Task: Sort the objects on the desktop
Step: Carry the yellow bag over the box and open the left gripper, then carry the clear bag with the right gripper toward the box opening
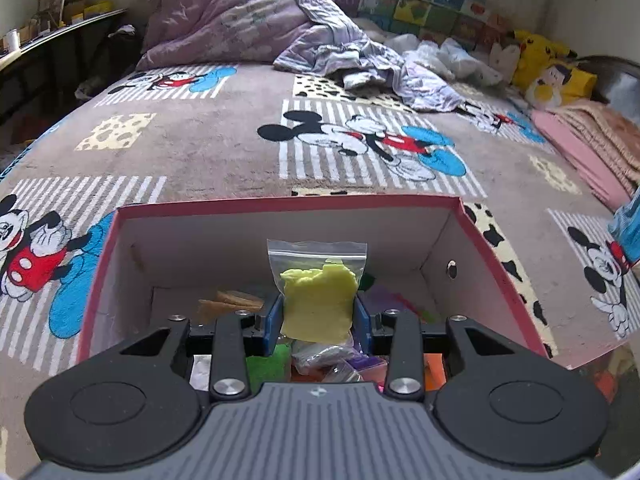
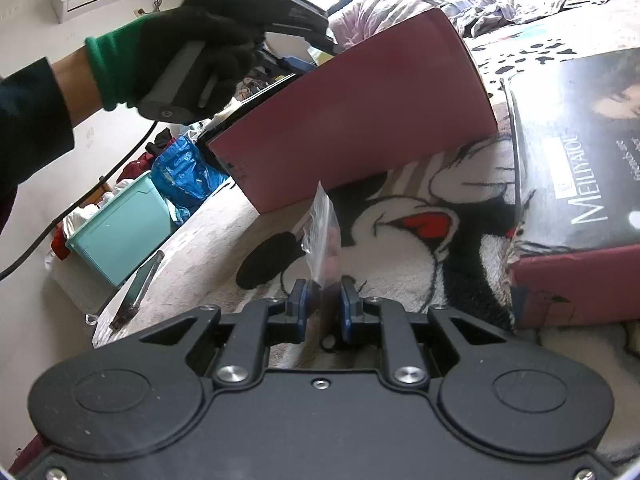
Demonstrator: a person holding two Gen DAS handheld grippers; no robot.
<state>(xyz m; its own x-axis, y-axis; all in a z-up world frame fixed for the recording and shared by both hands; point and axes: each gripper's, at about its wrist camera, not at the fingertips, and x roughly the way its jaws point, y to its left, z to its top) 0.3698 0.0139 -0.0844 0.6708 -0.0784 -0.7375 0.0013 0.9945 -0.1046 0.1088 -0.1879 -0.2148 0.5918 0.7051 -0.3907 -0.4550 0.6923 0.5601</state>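
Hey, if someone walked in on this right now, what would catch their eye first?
Probably the yellow bag pinched in the left hand-held gripper, held over the open pink box of mixed items. Next, the cartoon mouse blanket under it all. In the right wrist view, the right hand-held gripper grips a clear bag beside that box.

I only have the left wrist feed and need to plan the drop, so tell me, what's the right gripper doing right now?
Observer: The right gripper is shut on a small clear bag, held over the blanket.
Operator: Is it inside the pink box?
Observer: No, it sits outside, beside the pink box's outer wall.
Operator: Anything else near it?
Observer: A second box with a printed lid lies just to its right.
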